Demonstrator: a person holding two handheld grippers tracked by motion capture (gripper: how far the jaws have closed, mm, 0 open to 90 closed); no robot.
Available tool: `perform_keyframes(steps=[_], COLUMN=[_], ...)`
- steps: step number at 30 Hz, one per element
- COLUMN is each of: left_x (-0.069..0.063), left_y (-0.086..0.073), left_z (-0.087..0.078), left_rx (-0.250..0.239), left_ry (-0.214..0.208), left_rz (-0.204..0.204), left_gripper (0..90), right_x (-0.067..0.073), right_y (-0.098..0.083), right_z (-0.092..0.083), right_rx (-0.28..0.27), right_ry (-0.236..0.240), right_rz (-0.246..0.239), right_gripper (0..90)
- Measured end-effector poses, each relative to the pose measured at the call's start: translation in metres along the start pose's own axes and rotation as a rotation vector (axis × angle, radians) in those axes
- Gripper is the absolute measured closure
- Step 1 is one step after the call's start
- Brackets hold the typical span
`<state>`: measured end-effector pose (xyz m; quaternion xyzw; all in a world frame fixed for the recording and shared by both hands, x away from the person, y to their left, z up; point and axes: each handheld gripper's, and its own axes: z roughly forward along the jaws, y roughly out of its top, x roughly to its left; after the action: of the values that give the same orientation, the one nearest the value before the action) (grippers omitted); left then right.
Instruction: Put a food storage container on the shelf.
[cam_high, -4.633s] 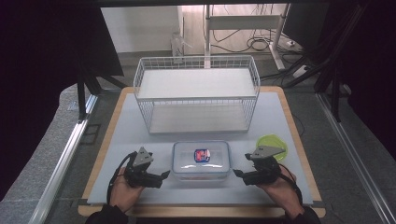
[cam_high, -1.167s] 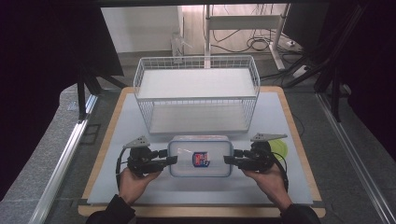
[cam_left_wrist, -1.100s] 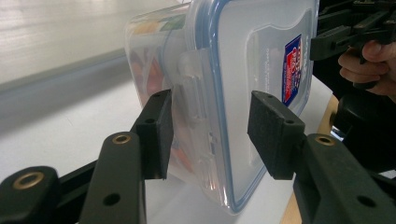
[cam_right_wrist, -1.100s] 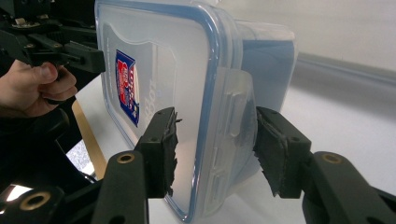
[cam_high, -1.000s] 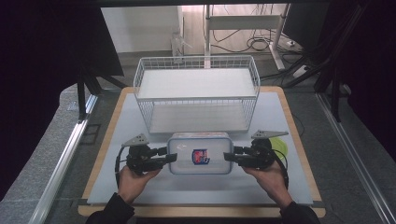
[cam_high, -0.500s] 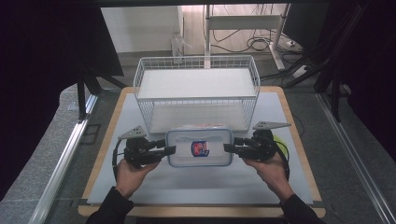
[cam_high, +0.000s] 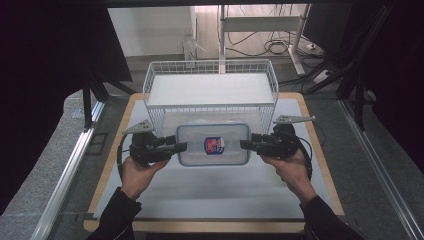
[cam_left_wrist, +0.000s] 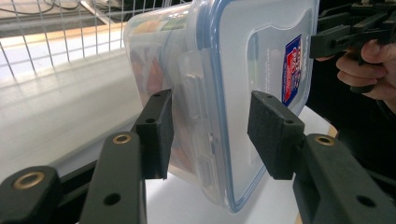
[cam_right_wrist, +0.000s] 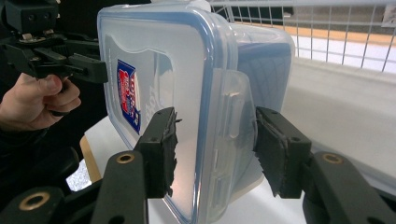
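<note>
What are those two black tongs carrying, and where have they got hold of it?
A clear plastic lidded box, carried between both tongs: the left tongs clamp its left short end, the right tongs its right short end, each pinching over the lid and side clip.

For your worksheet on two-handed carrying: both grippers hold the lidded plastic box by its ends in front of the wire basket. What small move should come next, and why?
Probably raise it a little more, level. The left gripper and right gripper clamp the box at its end latches, but it appears to sit below the wire basket's front rim, so it likely needs more height before moving forward.
</note>
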<state>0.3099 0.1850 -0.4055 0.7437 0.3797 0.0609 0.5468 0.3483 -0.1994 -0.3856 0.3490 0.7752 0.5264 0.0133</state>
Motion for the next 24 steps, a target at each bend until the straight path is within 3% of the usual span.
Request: perform_keyframes(steps=[14, 19, 24], left_x=[0.006, 0.01, 0.017], left_y=[0.038, 0.056, 0.076], left_z=[-0.012, -0.016, -0.018], left_rx=[-0.022, -0.03, -0.04], left_ry=[0.027, 0.033, 0.028], left_rz=[0.007, 0.025, 0.017], left_gripper=[51.6, 51.5, 51.7], right_x=[-0.002, -0.003, -0.005], right_y=[0.04, 0.057, 0.077], right_z=[0.002, 0.003, 0.004], right_rx=[-0.04, -0.069, -0.09], right_ry=[0.015, 0.015, 0.015], right_rz=[-0.006, -0.012, -0.009], right_gripper=[49.9, 49.8, 49.8])
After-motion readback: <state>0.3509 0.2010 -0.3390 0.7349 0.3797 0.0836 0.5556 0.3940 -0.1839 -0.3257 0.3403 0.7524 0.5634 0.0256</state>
